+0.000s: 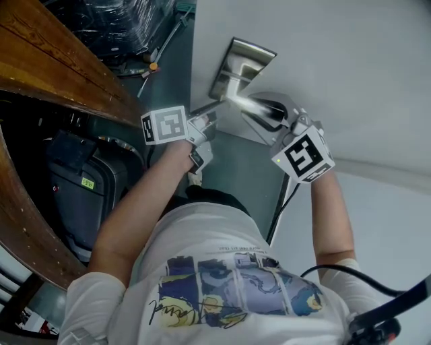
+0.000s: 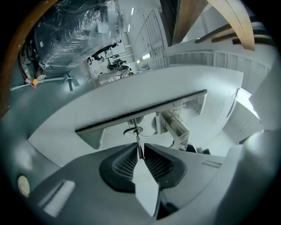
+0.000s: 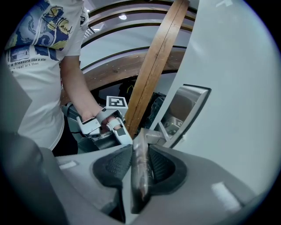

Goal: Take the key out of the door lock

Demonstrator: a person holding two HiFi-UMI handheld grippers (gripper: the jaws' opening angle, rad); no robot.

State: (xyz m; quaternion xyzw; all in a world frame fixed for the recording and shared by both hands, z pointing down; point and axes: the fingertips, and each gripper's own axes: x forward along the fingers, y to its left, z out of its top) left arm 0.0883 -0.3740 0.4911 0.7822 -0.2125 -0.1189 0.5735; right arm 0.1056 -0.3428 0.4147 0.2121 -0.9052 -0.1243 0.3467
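The white door (image 1: pixel 350 67) carries a metal lock plate (image 1: pixel 237 64) with a lever handle (image 1: pixel 252 104). In the left gripper view a thin key (image 2: pixel 138 139) sticks out of the round lock (image 2: pixel 133 130) below the plate's dark edge. My left gripper (image 2: pixel 139 148) is shut on the key's flat head, a pad pressing on each side. In the head view this gripper (image 1: pixel 207 120) reaches the plate's lower end from the left. My right gripper (image 3: pixel 140 163) is shut on the lever handle (image 3: pixel 139 154) and, seen from the head (image 1: pixel 269 116), holds it from the right.
A curved wooden beam (image 1: pixel 60 74) runs along the left, with a dark case (image 1: pixel 81 189) on the floor under it. Plastic-wrapped goods (image 1: pixel 114 20) stand further off. A black cable (image 1: pixel 286 195) hangs beside the right forearm. The person's body is close behind both grippers.
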